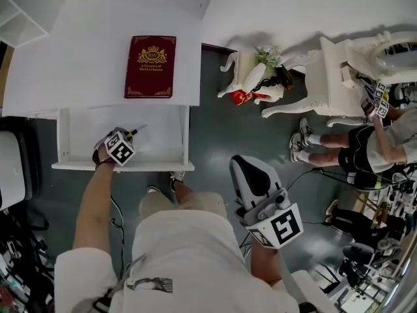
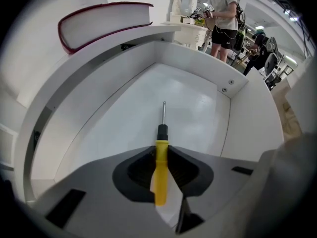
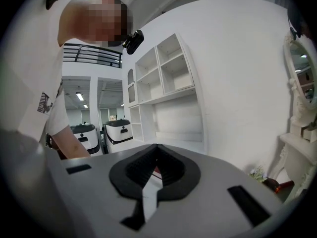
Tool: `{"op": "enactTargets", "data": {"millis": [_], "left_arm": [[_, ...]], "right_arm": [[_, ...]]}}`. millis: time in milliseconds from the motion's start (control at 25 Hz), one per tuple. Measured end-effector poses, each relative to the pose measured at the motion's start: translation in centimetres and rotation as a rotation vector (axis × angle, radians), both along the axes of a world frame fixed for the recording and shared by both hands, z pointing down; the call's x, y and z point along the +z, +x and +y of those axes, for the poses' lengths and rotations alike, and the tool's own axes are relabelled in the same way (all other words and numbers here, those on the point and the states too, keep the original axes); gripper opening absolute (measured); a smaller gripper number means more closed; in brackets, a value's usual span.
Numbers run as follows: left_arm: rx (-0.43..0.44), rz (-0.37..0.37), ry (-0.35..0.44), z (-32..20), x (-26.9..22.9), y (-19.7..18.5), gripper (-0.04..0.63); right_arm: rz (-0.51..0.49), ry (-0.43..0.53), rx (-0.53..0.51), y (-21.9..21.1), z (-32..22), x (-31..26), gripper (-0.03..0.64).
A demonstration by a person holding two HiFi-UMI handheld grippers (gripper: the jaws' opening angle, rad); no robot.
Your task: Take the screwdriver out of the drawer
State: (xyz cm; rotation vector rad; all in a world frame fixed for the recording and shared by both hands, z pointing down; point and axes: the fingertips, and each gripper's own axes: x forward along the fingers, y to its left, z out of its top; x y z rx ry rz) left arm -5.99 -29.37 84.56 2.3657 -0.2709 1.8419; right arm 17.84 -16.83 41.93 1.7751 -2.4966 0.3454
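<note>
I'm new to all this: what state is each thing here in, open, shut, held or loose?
drawer: pulled open.
left gripper: jaws shut on the screwdriver.
screwdriver: clamped by its yellow handle, shaft pointing into the drawer.
right gripper: jaws together, empty.
book: closed, lying flat.

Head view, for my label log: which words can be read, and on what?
"RW": gold crest on the red book, probably.
"A Treasury of World's Classics": same cover, small, likely reading.
Shirt print: too blurred.
Left cube, right cube: marker patterns, no words.
</note>
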Motion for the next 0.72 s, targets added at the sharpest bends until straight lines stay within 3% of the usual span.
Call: {"op": "enactTargets", "data": {"millis": [200, 360, 720], "left_arm": [[-0.014, -0.001, -0.006, 0.2, -0.4, 0.0, 0.080], [0.050, 0.002, 0.033, 0.4, -1.4, 0.5, 0.080], [0.045, 0.054, 0.153, -0.1, -6.5, 0.6, 0.080]], "right_arm": [[0.020, 0.004, 0.049, 0.3, 2.5, -1.0, 0.009], [0.028, 0.008, 0.073, -0.2, 4.4, -1.6, 0.009], [0.028, 0.083, 0.049, -2.3, 7.0, -3.9, 0.009]]}}
